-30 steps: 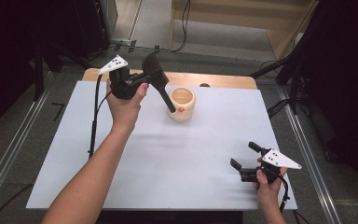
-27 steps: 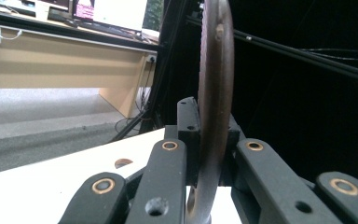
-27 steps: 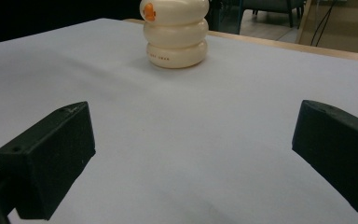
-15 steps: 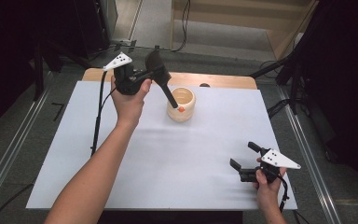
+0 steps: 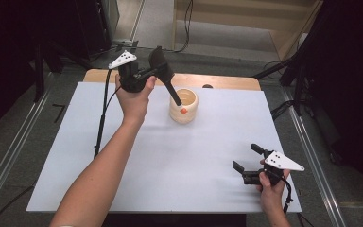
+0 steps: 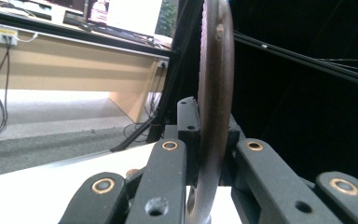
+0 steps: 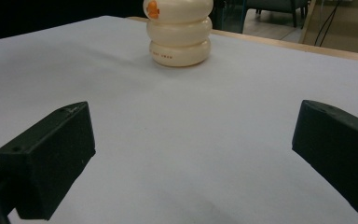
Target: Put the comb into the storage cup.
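Now your left gripper [image 5: 157, 71] is clamped on a dark spatula [image 5: 163, 75], whose handle slants down into the cream ribbed holder [image 5: 184, 106] standing at the far middle of the white table [image 5: 123, 161]. Your right gripper [image 5: 248, 161] rests near the table's near right corner with its jaws wide apart and nothing between them.

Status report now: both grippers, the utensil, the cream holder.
Left gripper shut on dark spatula, handle end dipping into cream ribbed holder. Right gripper open, empty, low over the white table cover. Nothing in the way.

The left gripper [image 5: 147, 75] hangs raised behind and left of the cream holder [image 5: 184, 106], jaws clamped on a dark spatula [image 5: 163, 75]. The right gripper [image 5: 249, 163], well in front of it, rests low with jaws wide apart.
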### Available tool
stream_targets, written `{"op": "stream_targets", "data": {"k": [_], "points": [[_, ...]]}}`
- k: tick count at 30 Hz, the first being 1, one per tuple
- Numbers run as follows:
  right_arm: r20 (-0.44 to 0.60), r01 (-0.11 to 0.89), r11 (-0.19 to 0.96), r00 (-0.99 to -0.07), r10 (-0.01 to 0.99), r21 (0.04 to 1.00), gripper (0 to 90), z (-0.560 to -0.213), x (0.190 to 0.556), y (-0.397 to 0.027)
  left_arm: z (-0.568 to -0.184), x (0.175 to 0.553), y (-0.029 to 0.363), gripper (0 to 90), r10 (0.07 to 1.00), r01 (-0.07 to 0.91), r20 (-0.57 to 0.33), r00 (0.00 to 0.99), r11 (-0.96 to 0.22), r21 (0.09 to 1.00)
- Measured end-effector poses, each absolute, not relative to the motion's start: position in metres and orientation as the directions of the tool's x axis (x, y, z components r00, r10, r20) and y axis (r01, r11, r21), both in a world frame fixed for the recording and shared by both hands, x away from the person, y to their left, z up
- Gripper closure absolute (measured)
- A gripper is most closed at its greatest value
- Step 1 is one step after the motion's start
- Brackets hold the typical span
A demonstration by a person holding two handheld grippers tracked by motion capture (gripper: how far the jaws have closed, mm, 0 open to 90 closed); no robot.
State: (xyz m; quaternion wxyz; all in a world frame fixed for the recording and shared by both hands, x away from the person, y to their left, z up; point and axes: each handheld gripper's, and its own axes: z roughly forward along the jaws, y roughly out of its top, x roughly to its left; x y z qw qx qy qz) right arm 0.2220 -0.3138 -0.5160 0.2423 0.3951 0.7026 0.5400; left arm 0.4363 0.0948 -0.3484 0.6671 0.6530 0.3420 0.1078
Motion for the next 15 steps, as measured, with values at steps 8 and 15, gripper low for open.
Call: {"op": "stream_targets", "data": {"k": [8,15], "points": [[0.083,0.286,0.106,-0.579,0.811,0.952,0.0,-0.5159,0.2219,-0.3142,-0.3484,0.4412,0.0901,85.1,0.600,0.278,-0.304,0.739,0.140,0.950],[0.086,0.287,0.106,-0.582,0.808,0.952,0.0,-0.5161,0.2222,-0.3142,-0.3520,0.4451,0.0862,85.1,0.605,0.266,-0.299,0.738,0.146,0.953]]}}
